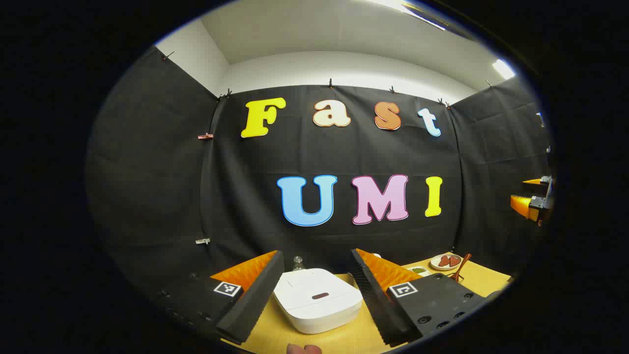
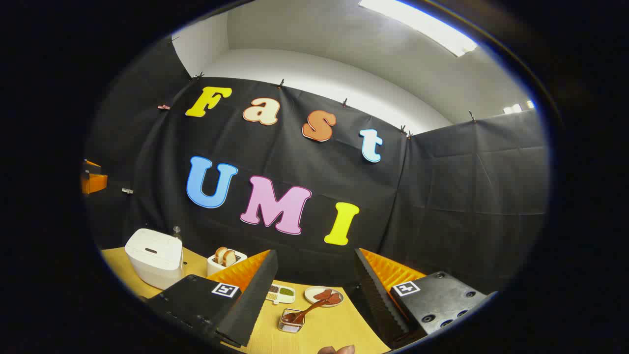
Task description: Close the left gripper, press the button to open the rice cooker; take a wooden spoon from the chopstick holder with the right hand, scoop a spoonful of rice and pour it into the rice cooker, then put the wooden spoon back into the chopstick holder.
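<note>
The white rice cooker sits lid down on the yellow table, straight ahead between my left gripper's open fingers and some way beyond them; its dark button faces me. In the right gripper view the cooker stands far left. A wooden spoon leans in a small clear holder, ahead between my right gripper's open fingers, nothing held. The spoon also shows at the right of the left gripper view. The other gripper appears orange at that view's far right edge.
A toaster with bread slices stands right of the cooker. A divided dish of grains and a plate with reddish pieces lie behind the holder. A small glass bottle stands behind the cooker. Fingertips show at the bottom edge.
</note>
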Demonstrator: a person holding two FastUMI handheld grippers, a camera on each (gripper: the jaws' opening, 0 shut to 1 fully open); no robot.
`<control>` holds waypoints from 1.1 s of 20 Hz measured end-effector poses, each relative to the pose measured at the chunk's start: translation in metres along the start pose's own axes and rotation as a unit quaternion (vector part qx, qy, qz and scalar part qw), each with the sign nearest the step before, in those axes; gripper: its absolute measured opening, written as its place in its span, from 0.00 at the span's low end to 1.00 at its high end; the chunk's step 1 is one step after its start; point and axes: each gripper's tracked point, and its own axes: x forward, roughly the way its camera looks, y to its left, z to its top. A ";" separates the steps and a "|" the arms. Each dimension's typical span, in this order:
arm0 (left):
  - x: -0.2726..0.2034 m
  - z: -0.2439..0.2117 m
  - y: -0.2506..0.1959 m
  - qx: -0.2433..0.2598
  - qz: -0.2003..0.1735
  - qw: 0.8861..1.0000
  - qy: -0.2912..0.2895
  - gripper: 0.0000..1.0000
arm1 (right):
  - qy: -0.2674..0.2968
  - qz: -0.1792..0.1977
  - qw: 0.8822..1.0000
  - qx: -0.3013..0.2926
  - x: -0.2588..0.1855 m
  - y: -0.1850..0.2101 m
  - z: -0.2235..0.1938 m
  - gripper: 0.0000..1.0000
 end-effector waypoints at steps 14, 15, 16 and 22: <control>-0.001 -0.003 0.002 0.008 -0.004 1.000 0.002 0.93 | 0.009 0.000 1.000 0.006 -0.001 0.000 -0.006 0.97; -0.001 -0.003 0.002 0.008 -0.004 1.000 0.001 0.93 | 0.010 0.000 1.000 0.007 -0.001 0.000 -0.006 0.97; -0.001 -0.004 0.002 0.008 -0.004 1.000 0.001 0.93 | 0.010 0.000 1.000 0.007 -0.001 -0.001 -0.006 0.97; 0.003 -0.005 -0.001 0.004 -0.033 0.999 0.007 0.86 | 0.010 -0.007 1.000 0.000 0.001 -0.003 -0.006 0.97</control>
